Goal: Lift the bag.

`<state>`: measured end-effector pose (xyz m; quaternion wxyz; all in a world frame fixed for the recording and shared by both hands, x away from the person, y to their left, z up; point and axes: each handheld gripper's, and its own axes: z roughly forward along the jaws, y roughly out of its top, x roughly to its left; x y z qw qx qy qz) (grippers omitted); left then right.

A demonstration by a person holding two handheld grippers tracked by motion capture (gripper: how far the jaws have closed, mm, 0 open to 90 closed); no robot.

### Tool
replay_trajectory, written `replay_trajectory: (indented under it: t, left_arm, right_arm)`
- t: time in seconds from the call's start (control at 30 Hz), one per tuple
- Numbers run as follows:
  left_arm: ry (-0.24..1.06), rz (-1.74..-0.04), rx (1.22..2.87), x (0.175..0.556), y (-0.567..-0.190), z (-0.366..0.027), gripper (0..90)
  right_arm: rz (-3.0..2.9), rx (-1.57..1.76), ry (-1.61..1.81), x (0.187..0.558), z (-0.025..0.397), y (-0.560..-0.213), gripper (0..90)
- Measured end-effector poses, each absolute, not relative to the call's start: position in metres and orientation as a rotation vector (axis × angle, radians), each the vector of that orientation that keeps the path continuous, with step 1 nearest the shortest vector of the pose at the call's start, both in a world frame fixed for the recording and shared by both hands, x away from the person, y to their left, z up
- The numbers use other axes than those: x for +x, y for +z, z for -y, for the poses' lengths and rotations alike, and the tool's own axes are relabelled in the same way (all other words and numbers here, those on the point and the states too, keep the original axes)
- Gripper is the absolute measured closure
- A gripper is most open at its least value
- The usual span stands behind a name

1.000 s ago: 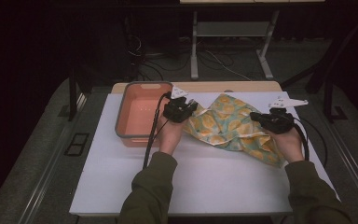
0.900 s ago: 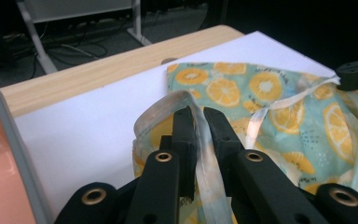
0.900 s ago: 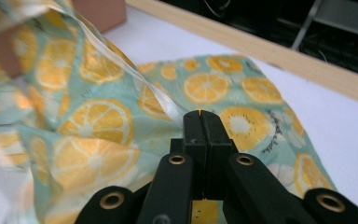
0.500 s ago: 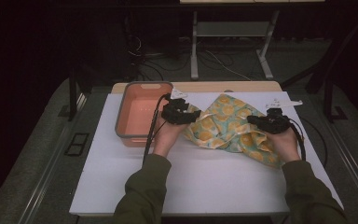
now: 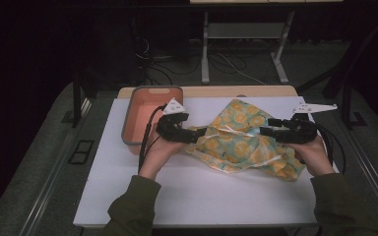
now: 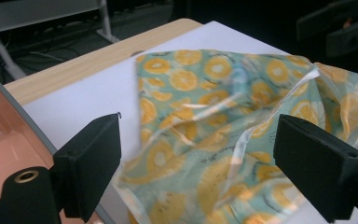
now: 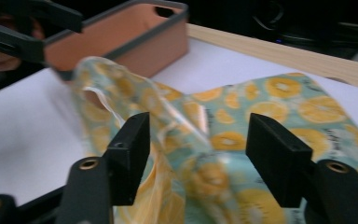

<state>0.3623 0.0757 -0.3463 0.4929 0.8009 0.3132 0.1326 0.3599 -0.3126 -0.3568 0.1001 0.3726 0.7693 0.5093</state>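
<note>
A crumpled plastic bag [image 5: 241, 140], teal with orange-slice prints, lies on the white board [image 5: 197, 191] in the middle of the high view. My left gripper [image 5: 201, 133] points right at the bag's left edge. My right gripper [image 5: 265, 131] points left over its right part. In the left gripper view the left gripper [image 6: 200, 154] is open, with the bag [image 6: 205, 93] rising between and beyond its jaws. The right gripper [image 7: 200, 149] is also open in its own view, astride a raised fold of the bag [image 7: 261, 112].
A salmon bin [image 5: 147, 115] with a grey rim stands at the board's back left, close to my left hand; it is also seen as bin [image 6: 0, 135] and bin [image 7: 121, 37]. A wooden table edge [image 5: 211, 91] runs behind the board. Cables lie on the floor beyond.
The bag has bunched up toward the middle. My left gripper has drawn back slightly toward me and the right gripper has shifted a little left.
</note>
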Motion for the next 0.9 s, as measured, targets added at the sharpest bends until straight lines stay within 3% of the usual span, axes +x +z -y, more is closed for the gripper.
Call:
replay_trajectory:
  t: [0.2, 0.5, 0.9]
  left_arm:
    - [0.289, -0.698, 1.962, 0.329, -0.356, -0.092, 12.5]
    - [0.291, -0.660, 2.016, 0.291, -0.383, -0.125, 12.0]
    - [0.267, -0.692, 2.046, 0.277, -0.415, -0.158, 4.3]
  right_arm:
    - [-2.312, 1.007, 1.540, 0.333, 0.309, -0.353, 29.6]
    - [-2.341, 0.970, 1.504, 0.311, 0.314, -0.375, 26.2]
    - [-2.316, 1.006, 1.443, 0.286, 0.321, -0.404, 18.0]
